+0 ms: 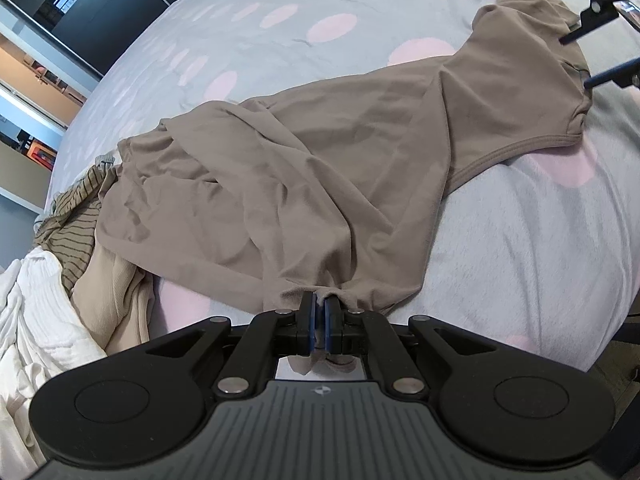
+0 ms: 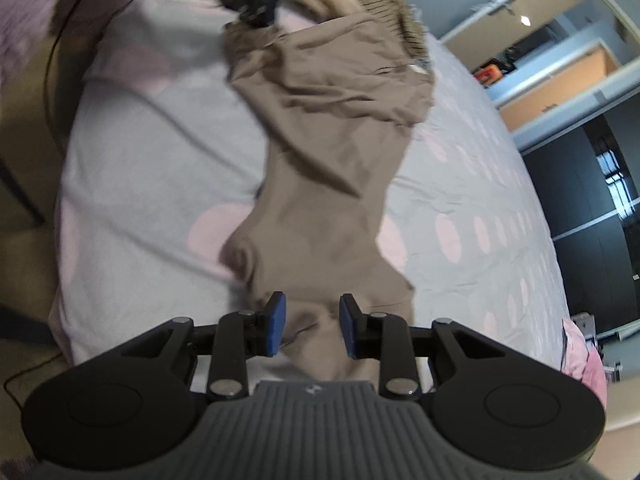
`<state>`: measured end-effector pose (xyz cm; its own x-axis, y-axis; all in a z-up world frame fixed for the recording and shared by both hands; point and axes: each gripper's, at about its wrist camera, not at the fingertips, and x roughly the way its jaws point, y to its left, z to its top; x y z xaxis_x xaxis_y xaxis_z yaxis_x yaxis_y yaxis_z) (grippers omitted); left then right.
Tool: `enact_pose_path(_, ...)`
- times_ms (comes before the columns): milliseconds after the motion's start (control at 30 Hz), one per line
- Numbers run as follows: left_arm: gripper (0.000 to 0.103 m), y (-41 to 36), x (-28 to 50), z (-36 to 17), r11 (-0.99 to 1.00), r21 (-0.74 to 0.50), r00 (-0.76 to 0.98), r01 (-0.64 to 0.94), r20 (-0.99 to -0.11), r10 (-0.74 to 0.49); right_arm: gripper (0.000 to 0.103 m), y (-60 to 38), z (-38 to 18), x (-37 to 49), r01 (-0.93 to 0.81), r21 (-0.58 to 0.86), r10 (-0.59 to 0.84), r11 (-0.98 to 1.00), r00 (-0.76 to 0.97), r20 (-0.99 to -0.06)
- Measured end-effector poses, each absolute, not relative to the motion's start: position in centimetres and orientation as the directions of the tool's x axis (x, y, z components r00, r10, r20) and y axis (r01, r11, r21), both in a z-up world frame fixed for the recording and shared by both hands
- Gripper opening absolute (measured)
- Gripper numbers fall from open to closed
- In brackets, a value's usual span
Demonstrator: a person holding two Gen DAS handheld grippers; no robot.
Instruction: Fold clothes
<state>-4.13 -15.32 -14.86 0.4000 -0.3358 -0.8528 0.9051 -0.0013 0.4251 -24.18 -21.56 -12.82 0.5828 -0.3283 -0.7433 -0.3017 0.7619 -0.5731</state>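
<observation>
A taupe brown shirt (image 1: 320,152) lies stretched and wrinkled across the bed. My left gripper (image 1: 320,304) is shut on the shirt's near hem, with cloth bunched between the blue pads. In the right wrist view the same shirt (image 2: 332,184) runs away from me, and my right gripper (image 2: 312,328) is open, its blue pads on either side of the shirt's near end at the neckline. The right gripper also shows in the left wrist view (image 1: 580,56) at the top right, over the shirt's far end. The left gripper shows at the top of the right wrist view (image 2: 260,4).
The bed sheet (image 1: 520,248) is pale grey with pink dots. A pile of other clothes lies at the left: a striped olive garment (image 1: 76,208), a beige one (image 1: 112,288) and a white one (image 1: 32,320). Wardrobes and shelves stand beyond the bed.
</observation>
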Motion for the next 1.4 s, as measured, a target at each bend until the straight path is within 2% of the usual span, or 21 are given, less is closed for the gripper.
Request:
enact_pose_path(300,0.002,-15.1,-4.6,-15.1,-0.031,0.44,0.405,0.897,-0.85,-0.337,0.03,-20.7,-14.4,-24.2,-0.389,-0.605,-0.34,0.695,0.564,-0.753)
enact_pose_path(467,0.002,-15.2,-4.8,-15.1,-0.037,0.446,0.409,0.894,-0.847,-0.341,0.024,-20.7,-15.9,-23.9,-0.437,-0.61,-0.349,0.661,0.541,-0.765)
enact_pose_path(600,0.002,-15.3,-5.1,-15.0,-0.049,0.457,0.413,0.888,-0.841,-0.351,0.018,-21.4,-17.1,-23.1,-0.433,-0.594,-0.347,0.678,0.525,-0.777)
enact_pose_path(667,0.002,-15.3,-5.1,-14.9,-0.046,0.459,0.415,0.887,-0.838,-0.354,0.009,-21.8,-17.1,-22.8,-0.42,-0.57,-0.336,0.706,0.51,-0.792)
enact_pose_path(767,0.002,-15.1,-5.0,-14.8,-0.036,0.462,0.42,0.886,-0.834,-0.356,0.002,-21.7,-16.8,-22.9,-0.407,-0.575,-0.347,0.709,0.509,-0.788)
enact_pose_path(1200,0.002,-14.9,-3.7,-13.9,0.052,0.492,0.48,0.869,-0.813,-0.331,0.0,-23.9,-12.1,-25.4,-0.197,-0.618,-0.451,0.761,0.524,-0.722)
enact_pose_path(1400,0.002,-14.7,-1.6,-12.8,0.173,0.554,0.58,0.814,-0.759,-0.296,0.0,-23.7,-11.5,-26.2,-0.214,-0.58,-0.416,0.786,0.51,-0.753)
